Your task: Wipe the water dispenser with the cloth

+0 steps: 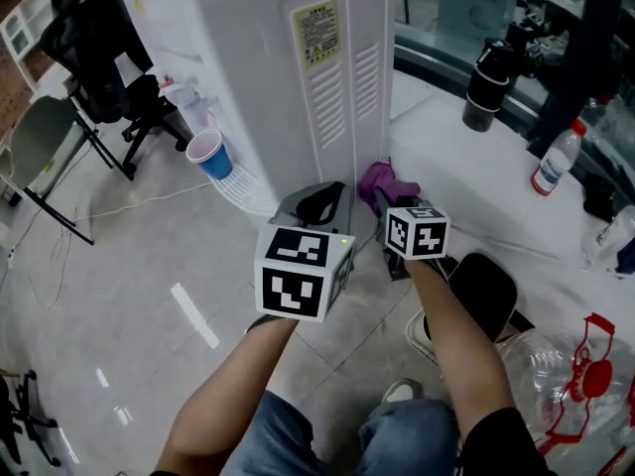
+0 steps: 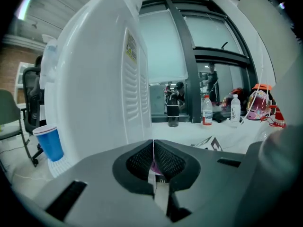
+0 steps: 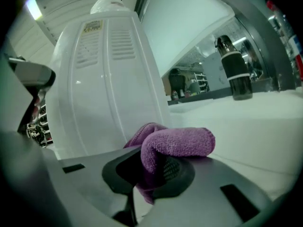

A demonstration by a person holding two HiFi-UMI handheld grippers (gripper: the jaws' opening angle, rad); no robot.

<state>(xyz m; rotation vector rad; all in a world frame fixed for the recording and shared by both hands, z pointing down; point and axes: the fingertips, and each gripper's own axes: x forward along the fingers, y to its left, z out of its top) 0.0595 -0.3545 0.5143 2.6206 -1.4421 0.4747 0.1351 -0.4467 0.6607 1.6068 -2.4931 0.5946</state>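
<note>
The tall white plastic water dispenser [image 1: 298, 77] fills the upper middle of the head view, with its slatted panel and a yellow label turned to the camera. Below it and to the left spreads the glossy grey tile floor [image 1: 119, 305]. The white table top [image 1: 466, 181] runs along the right side. A big clear plastic water jug with a red handle [image 1: 566, 375] lies in the lower right corner, and a black office chair [image 1: 99, 38] stands in the upper left.

At the centre of the frame the left gripper [image 1: 319, 202] points at the lower part of the dispenser. In the left gripper view its jaws are pressed together with nothing between them [image 2: 153, 148].

Just right of it, the right gripper [image 1: 383, 200] has its jaws clamped on the folded purple microfibre cloth [image 1: 380, 178]. In the right gripper view the cloth [image 3: 177, 143] bulges over the jaws, close in front of the dispenser's lower wall. Whether it touches the wall I cannot tell.

A black flask [image 1: 488, 82] and a clear plastic bottle with a red cap [image 1: 552, 162] stand on the table at the upper right. A blue paper cup [image 1: 210, 155] sits at the dispenser's front, left of centre.
</note>
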